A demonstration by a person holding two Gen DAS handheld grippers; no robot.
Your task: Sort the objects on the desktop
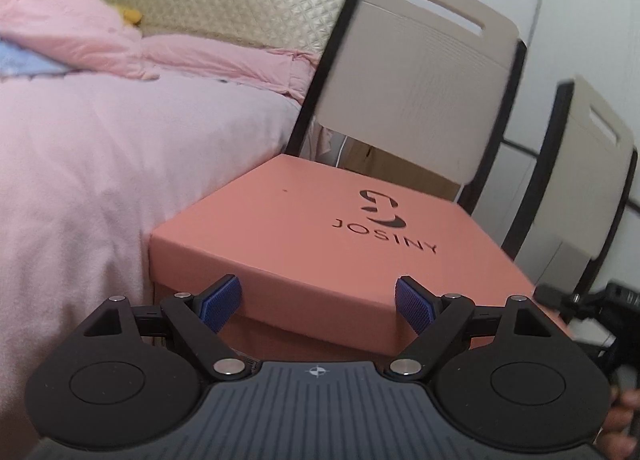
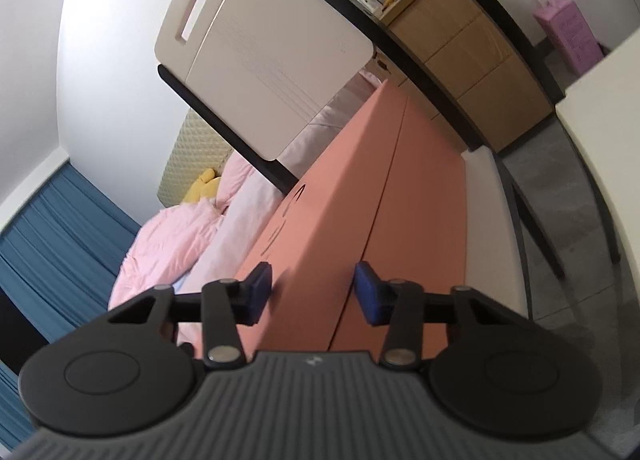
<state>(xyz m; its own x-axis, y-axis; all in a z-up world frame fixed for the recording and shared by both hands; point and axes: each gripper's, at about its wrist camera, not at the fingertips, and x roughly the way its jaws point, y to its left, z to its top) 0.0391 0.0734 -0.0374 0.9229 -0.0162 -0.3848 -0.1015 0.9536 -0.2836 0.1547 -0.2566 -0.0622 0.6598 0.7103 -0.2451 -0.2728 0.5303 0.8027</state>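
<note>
Salmon-pink cardboard shoebox on a chair seat beside a pink-sheeted bed

The bed (image 1: 100, 163) lies left of the beige-backed chair (image 1: 416, 71) carrying the lidded box (image 1: 320, 236). The left tool (image 1: 318, 302) hangs wide open before the box's near corner; the right tool (image 2: 313, 292), also open, straddles the lid edge without touching it.

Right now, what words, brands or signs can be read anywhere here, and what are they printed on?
"JOSINY", under a dark curved logo: on the lid of the salmon-pink box.
Dark marks on the same lid in the right wrist view: too foreshortened to read.
Print on the pink carton far behind: too blurred to read.
</note>
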